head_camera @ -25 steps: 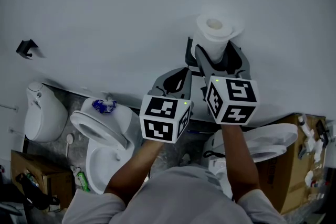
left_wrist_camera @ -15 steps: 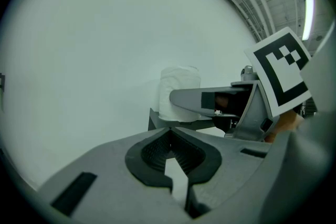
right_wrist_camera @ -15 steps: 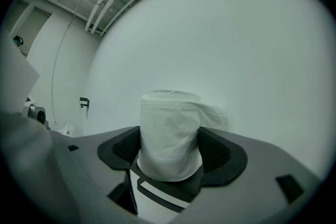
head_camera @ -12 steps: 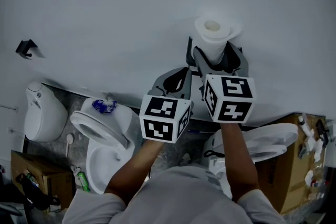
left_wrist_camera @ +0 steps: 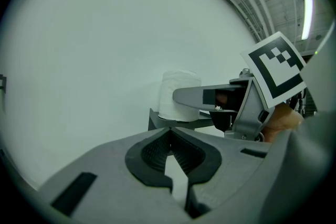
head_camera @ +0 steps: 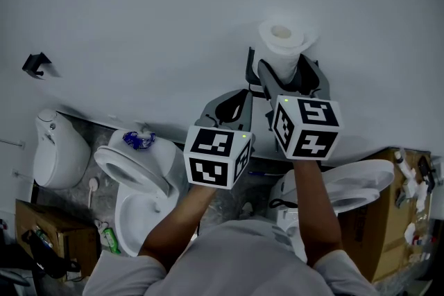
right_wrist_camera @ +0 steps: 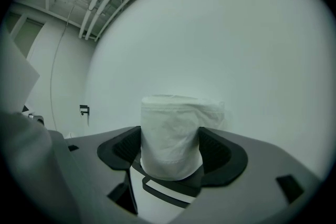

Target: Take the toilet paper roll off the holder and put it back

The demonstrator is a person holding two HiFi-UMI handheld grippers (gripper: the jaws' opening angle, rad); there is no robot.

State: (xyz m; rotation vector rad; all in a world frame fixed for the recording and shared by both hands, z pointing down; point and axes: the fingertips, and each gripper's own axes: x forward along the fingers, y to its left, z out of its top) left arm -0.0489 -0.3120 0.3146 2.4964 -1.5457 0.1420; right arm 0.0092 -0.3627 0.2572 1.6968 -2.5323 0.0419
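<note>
a pale wall (head_camera: 139,10) fills most of the head view, and white toilets (head_camera: 139,184) are seen on the floor below it. the right gripper (head_camera: 288,76) is held up by the wall, its jaws clamped on the lower sides of the toilet paper roll (right_wrist_camera: 170,136). the roll stands upright. the left gripper (left_wrist_camera: 169,152) is held just beside it and lower, its jaws brought together with nothing between them. a dark holder (left_wrist_camera: 156,119) is seen at the roll's base.

the roll is judged to be light and soft, easily dented, so only gentle pressure is called for. it is best taken on opposite sides of the wound body, as it is held now. a loose flap (right_wrist_camera: 212,110) at the top edge should be left alone, since it could peel or tear.

the open core at the roll's top is shown only in the head view. the pads pressed to the paper are shown only in the right gripper view. the side profile against the holder is given only by the left gripper view. whether the roll is seated on the holder or raised just clear of it cannot be settled.
</note>
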